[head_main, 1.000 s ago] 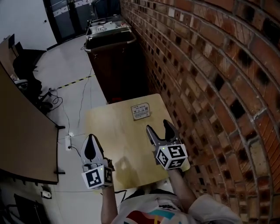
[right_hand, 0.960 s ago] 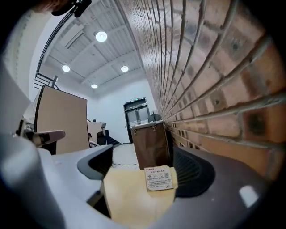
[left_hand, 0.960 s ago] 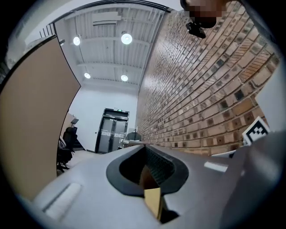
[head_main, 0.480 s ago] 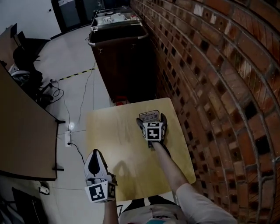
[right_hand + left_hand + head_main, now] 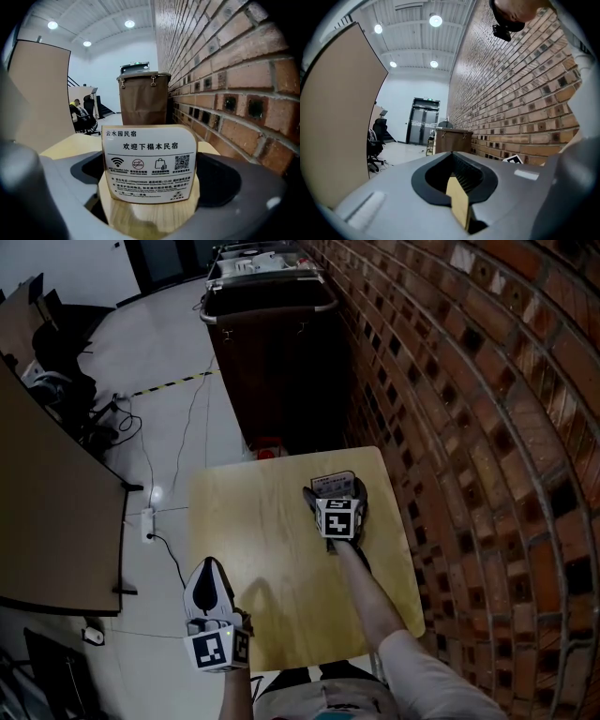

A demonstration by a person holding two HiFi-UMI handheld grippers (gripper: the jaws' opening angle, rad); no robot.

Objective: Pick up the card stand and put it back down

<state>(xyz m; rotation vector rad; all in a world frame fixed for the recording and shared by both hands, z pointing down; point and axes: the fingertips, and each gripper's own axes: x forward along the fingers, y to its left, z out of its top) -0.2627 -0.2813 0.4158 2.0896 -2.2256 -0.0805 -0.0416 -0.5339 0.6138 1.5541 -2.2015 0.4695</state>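
Observation:
The card stand (image 5: 334,484) is a white printed card in a pale wooden base, upright at the far right of the small wooden table (image 5: 262,540). My right gripper (image 5: 334,494) reaches to it with its jaws spread wide on both sides. In the right gripper view the card stand (image 5: 149,161) fills the middle, and the right gripper (image 5: 152,190) shows a gap between each dark pad and the card. My left gripper (image 5: 208,565) hovers at the table's near left edge, shut and empty. The left gripper (image 5: 451,155) has its jaws together in its own view.
A brick wall (image 5: 487,427) runs along the table's right side. A dark brown cabinet (image 5: 272,343) stands just beyond the table. A beige partition (image 5: 47,512) lies at the left, with cables (image 5: 150,521) on the floor and an office chair (image 5: 56,343) further back.
My right gripper moved forward from the table's near edge to the card stand, and its jaws now straddle it. The left gripper stayed near the near left edge.

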